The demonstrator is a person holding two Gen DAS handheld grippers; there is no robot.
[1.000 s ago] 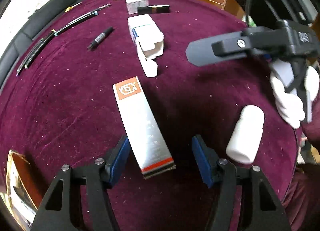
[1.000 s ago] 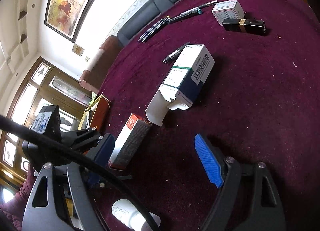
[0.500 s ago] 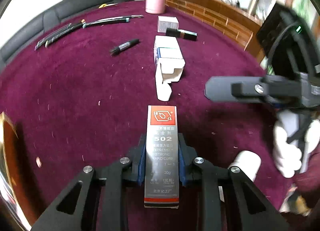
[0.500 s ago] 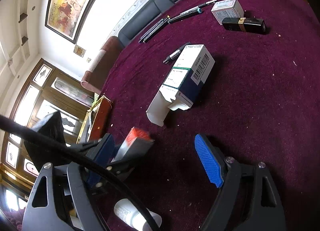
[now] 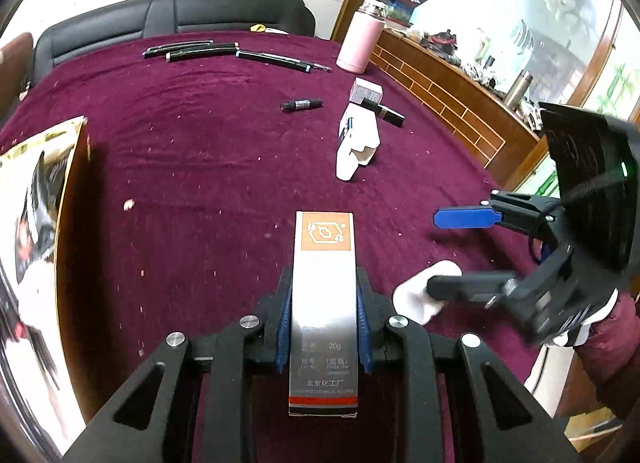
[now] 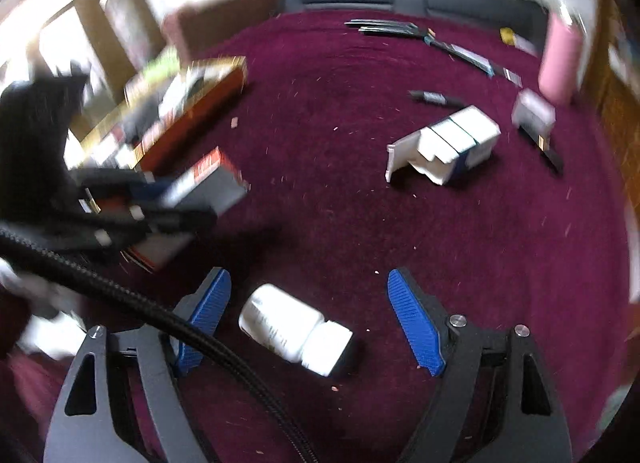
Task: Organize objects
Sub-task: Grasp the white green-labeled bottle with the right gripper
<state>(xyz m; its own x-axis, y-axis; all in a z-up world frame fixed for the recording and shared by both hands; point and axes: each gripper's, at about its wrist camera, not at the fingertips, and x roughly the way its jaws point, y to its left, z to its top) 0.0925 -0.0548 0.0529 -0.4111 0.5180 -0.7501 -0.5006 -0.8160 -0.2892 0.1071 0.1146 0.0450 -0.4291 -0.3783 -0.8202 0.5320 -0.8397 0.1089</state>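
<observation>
Two grippers over the dark red tablecloth (image 5: 200, 167). Nearest, the left gripper (image 5: 323, 327) is pinching a tall silver glue box (image 5: 323, 303), blue pads pressed on both long sides, the orange logo end pointing away and the red-striped end toward the camera. In the right wrist view that same box (image 6: 208, 187) is off the cloth, tilted and blurred.

The right gripper (image 6: 308, 319) has its jaws spread wide. A white bottle (image 6: 296, 333) lies on its side on the cloth between them, cap toward the right finger, and neither pad touches it. A black braided cable (image 6: 168, 319) crosses in front of the left finger. From the left wrist view, the bottle (image 5: 420, 295) shows partly behind one dark finger of the right gripper, just right of the glue box.

At the left edge there's a flat gold-edged box (image 5: 44, 191), its contents too blurred to tell. Further out, mid-table, an open white and blue carton (image 5: 358, 139) lies on its side with its flap hanging open. Just beyond it, a black and gold case (image 5: 386, 113) and a small white box (image 5: 366, 91), close together. Left of those, a black marker (image 5: 302, 104) lies alone. At the far side, a row of dark pens (image 5: 224, 51), and a pink flask (image 5: 360, 43) upright near the table's edge. A black sofa (image 5: 176, 19) sits behind it all.
</observation>
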